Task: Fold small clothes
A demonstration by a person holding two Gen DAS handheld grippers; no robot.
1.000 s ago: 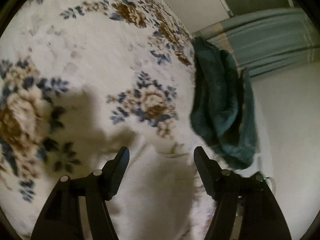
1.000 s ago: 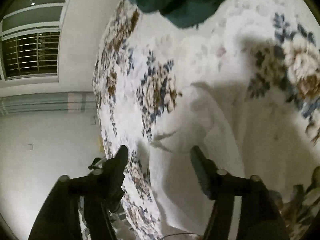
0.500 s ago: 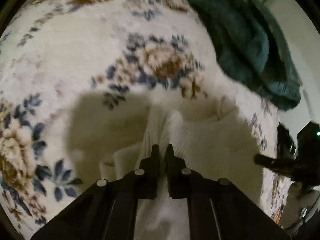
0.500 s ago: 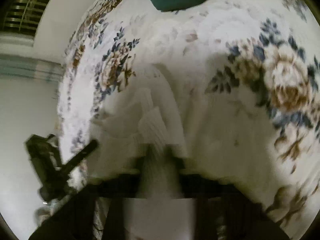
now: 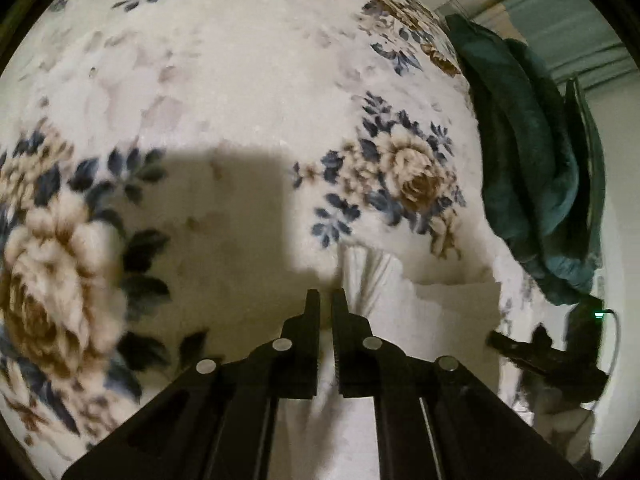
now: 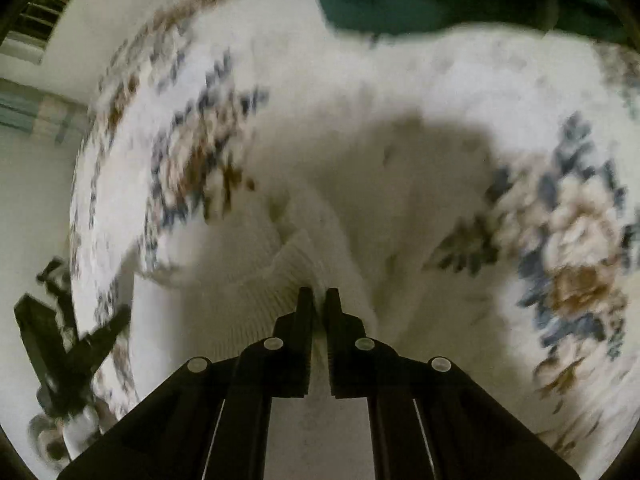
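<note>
Change since a second ago: both tools, then spread wide above the cloth, now have their jaws brought together on it, and the floral ground has slid under both cameras, blurred in the right wrist view.

Item: left gripper (image 5: pixel 325 300). Jaws pressed nearly together, a strip of white fabric pinched between them. Raised over the surface.

Item: right gripper (image 6: pixel 318 298). Jaws likewise closed on a ribbed edge of the same fabric. Seen also from the left wrist view at far right, dark, with a small green light.

Item: white knitted garment (image 5: pixel 420 312). Small, ribbed in part, held at two points, one by each tool; its body drapes from the jaws down to the floral blanket (image 5: pixel 240 92), near the blanket's edge. A fold line or corner shows just beyond the left jaws.

Item: dark green cloth (image 5: pixel 532 184). Bunched at the blanket's far edge, apart from the white piece, untouched.

Item: striped curtain (image 5: pixel 580 40) and pale wall behind; barred window in the right wrist view, upper left corner.

Progress, as judged: early. The garment is gripped and lifted, not yet laid over itself; the fold, the flattening and the green cloth all appear to remain.

Writing, brands, labels: none legible on any item.
</note>
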